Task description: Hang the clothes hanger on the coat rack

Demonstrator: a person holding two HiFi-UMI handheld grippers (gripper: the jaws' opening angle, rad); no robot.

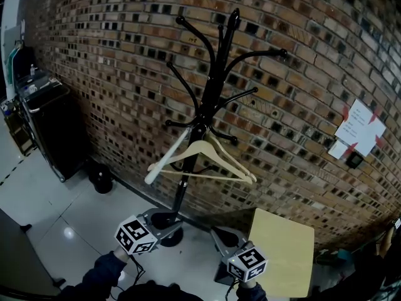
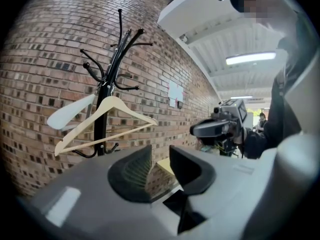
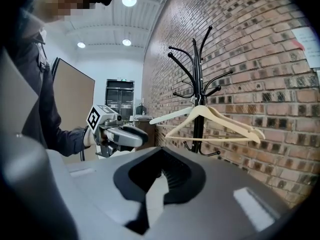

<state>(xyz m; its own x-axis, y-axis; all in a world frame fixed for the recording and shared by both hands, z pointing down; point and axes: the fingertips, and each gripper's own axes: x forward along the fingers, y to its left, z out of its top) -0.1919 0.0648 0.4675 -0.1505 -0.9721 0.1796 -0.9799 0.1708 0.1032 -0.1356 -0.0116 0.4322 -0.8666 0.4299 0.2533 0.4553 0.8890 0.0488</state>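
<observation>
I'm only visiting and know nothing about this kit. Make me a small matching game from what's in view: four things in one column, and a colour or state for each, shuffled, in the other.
Things:
1. coat rack
2. wooden hanger
3. left gripper
4. right gripper

Colour or state:
A. jaws shut, holding nothing
B. black, standing upright
C. jaws apart, nothing between them
D. pale, already hanging on the coat rack

Pairs: 1-B, 2-D, 3-C, 4-A.
</observation>
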